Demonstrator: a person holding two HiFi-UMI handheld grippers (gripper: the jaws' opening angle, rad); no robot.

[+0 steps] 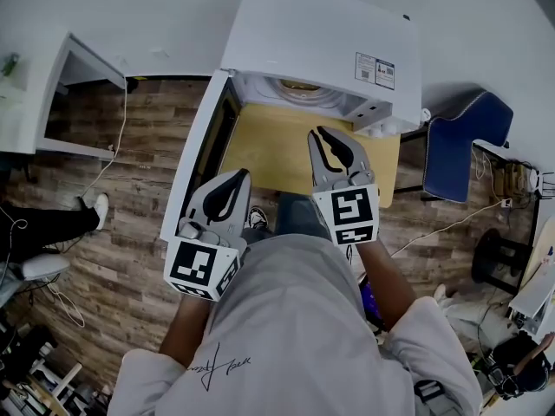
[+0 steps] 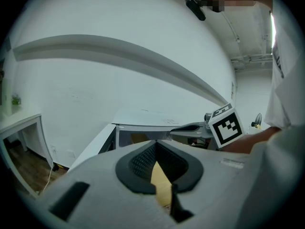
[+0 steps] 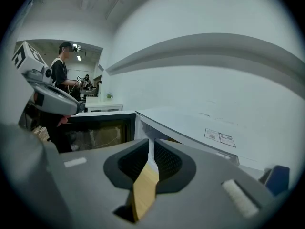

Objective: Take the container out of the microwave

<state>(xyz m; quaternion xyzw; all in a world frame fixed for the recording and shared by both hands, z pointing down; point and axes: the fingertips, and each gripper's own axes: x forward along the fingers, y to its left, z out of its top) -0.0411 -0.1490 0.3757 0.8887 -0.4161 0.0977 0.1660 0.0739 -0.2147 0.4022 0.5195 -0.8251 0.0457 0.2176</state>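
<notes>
The white microwave (image 1: pixel 321 42) stands on a yellow wooden table (image 1: pixel 260 150), and its door (image 1: pixel 195 159) is swung open to the left. Inside the cavity, only the round rim of the container (image 1: pixel 299 87) shows under the top edge. My right gripper (image 1: pixel 319 133) hovers over the table just in front of the opening; its jaws stand slightly apart, so it is open, with nothing between them. My left gripper (image 1: pixel 240 177) hangs lower, beside the open door, shut and empty. In the right gripper view the door (image 3: pixel 100 133) lies ahead to the left. The left gripper view shows the microwave (image 2: pixel 143 128) ahead.
A blue chair (image 1: pixel 468 141) stands right of the table. At the far left is a white desk (image 1: pixel 43 85), with cables (image 1: pixel 113 146) and a person's legs (image 1: pixel 43 224) on the wood floor. Another person (image 3: pixel 59 75) stands far back.
</notes>
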